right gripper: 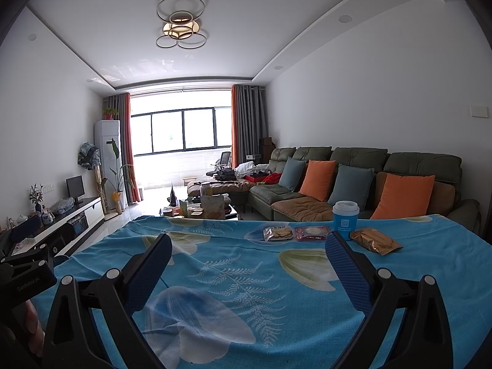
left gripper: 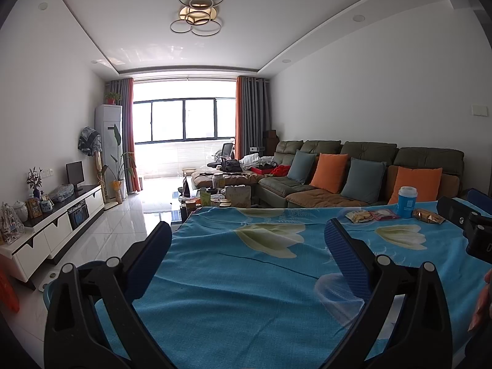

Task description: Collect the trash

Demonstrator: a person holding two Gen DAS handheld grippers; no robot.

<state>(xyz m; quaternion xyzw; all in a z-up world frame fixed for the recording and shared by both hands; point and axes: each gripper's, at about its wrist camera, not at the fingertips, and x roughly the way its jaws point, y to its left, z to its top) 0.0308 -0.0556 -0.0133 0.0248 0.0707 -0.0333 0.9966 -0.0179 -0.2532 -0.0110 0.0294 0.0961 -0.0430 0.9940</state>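
Both tongs gape wide and hold nothing: the left tongs (left gripper: 247, 246) and the right tongs (right gripper: 248, 253) hover over a counter (right gripper: 215, 276) draped in a blue floral cloth. Ahead of the right tongs, at the counter's far edge, the trash lies in a row: a clear cracker packet (right gripper: 278, 233), a pink packet (right gripper: 311, 233), a blue lidded cup (right gripper: 345, 220) and a gold wrapper (right gripper: 375, 240) just beyond its right fingertip. Behind stands a green sofa (right gripper: 353, 166) with orange and blue cushions.
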